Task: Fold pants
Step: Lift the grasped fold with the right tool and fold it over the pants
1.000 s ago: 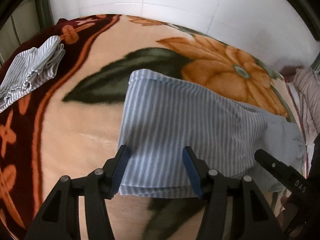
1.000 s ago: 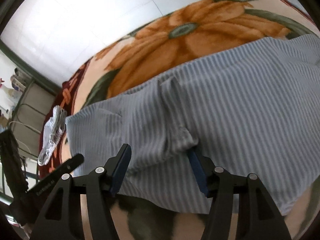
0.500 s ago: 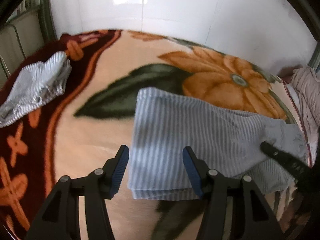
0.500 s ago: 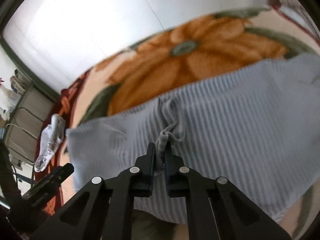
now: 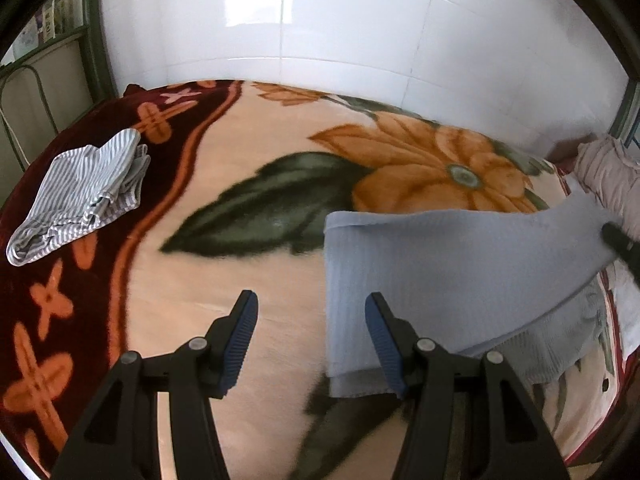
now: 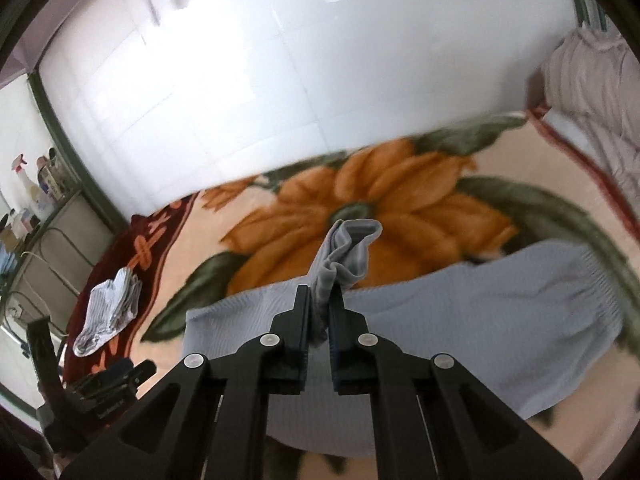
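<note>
Right gripper point(image 6: 319, 312) is clamped tight on a bunched pinch of the blue striped pants point(image 6: 460, 320), and I have that pinch lifted clear of the bed so a peak of cloth stands up past the pads. Its jaws have just been closing, and the fabric is between them. My left gripper point(image 5: 310, 342) stands about half open with nothing in it: one pad hangs over bare floral blanket point(image 5: 240, 152), the other over the near corner of the pants, and I cannot tell whether that pad touches the cloth.

The pants lie across the middle of the blanket, just in front of the big orange flower. From the left wrist view I see at least two layers stacked at the near edge, so I judge a first fold is already in. The far end rises toward the other tool, so the next fold looks under way, not finished. What I think is left: carry the raised part over, lay it flat, square the edges.

As for containers, I see none on the bed. A crumpled striped garment point(image 5: 80, 192) sits loose on the dark red border, well apart from the pants. Spray bottles and jars point(image 6: 32, 192) stand on a metal rack beside the bed; I cannot read what they hold
</note>
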